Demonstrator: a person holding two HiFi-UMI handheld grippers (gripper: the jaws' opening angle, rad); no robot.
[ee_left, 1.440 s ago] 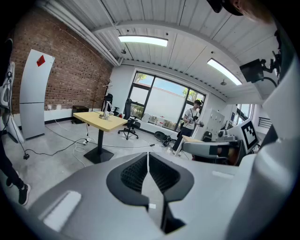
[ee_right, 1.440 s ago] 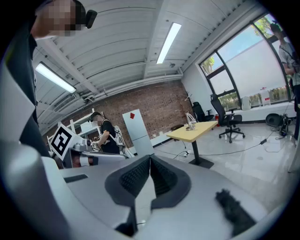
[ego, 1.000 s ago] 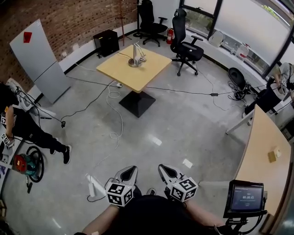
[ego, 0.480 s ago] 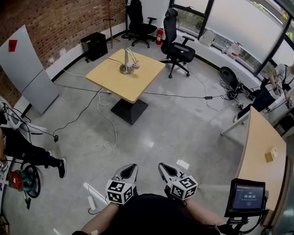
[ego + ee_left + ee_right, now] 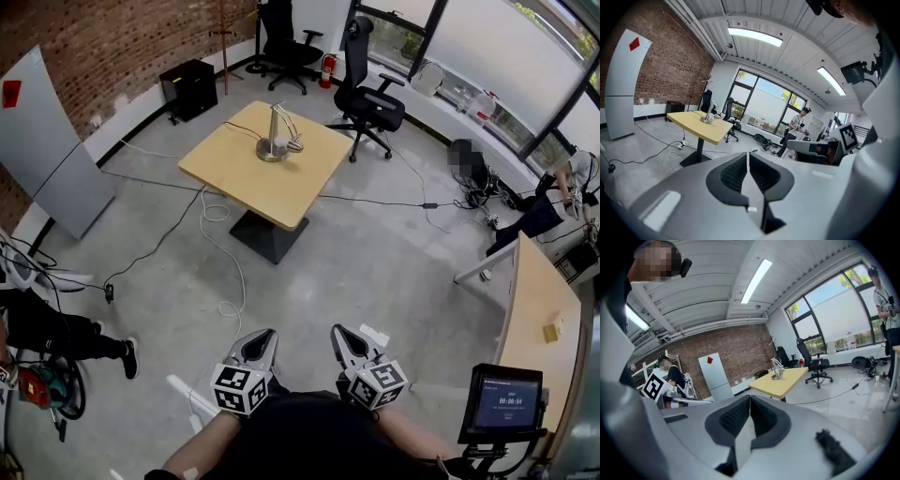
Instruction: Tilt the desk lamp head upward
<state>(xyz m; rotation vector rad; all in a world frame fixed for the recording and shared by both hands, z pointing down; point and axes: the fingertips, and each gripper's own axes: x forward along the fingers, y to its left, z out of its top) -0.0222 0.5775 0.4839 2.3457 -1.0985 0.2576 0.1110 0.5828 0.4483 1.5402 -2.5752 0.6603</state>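
Note:
The silver desk lamp stands on a square wooden table far across the room, its head drooping to the right. The lamp is small in the left gripper view, and the lamp is equally distant in the right gripper view. My left gripper and right gripper are held close to my body, side by side, far from the table. Both are shut with nothing between their jaws. The left gripper's jaws meet in a thin line, as do those of the right gripper.
Cables trail over the concrete floor between me and the table. Two office chairs stand behind it. A seated person is at the left. A long desk and a monitor are at the right.
The head view has swung, so the table and lamp now sit slightly further right than half a second ago. Both grippers keep their place by my body, still shut.

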